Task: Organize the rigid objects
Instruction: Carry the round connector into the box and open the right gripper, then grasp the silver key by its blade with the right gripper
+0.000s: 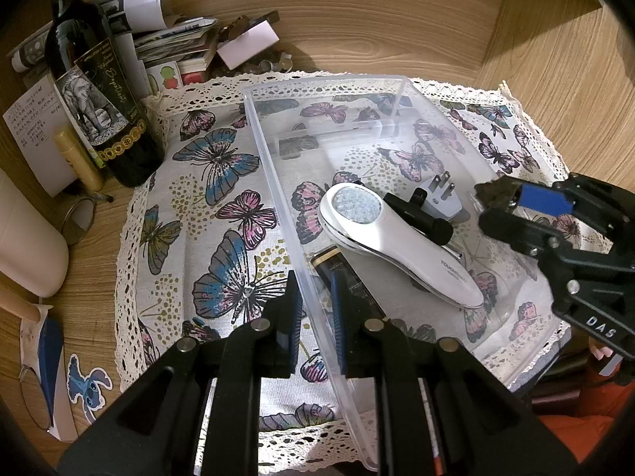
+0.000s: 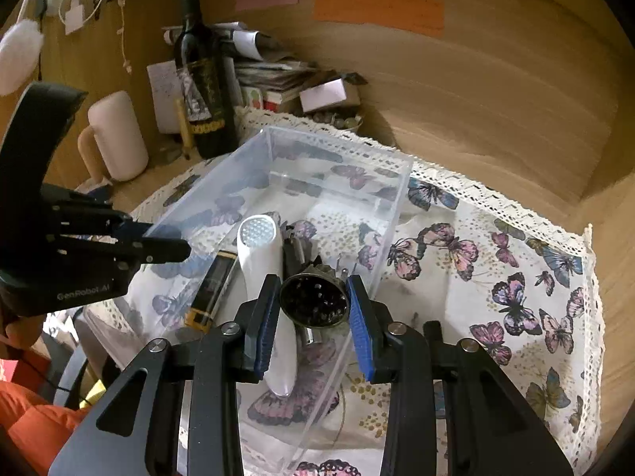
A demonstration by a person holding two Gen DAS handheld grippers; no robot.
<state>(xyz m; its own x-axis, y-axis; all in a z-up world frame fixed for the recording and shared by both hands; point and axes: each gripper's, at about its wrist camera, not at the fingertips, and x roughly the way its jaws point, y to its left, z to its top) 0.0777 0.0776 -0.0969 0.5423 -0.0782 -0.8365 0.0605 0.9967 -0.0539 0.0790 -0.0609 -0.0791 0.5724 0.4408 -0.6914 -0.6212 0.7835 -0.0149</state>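
The left gripper (image 1: 315,309) clamps the bin (image 1: 274,150) wall at six o'clock, apparently steadying it, while the right gripper (image 2: 313,309), clamped on a dark cone (image 2: 313,297), hovers over it.

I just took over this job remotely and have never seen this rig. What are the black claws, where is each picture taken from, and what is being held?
The claws are handheld two-finger grippers, each with its own camera looking along the fingers. In the left camera's view, the left gripper is clamped on the clear plastic bin's wall. In the right camera's view, the right gripper holds a dark perforated metal cup over the bin. Inside lie a white handheld device, a plug adapter and a black-and-gold case. The bin sits on a butterfly cloth.
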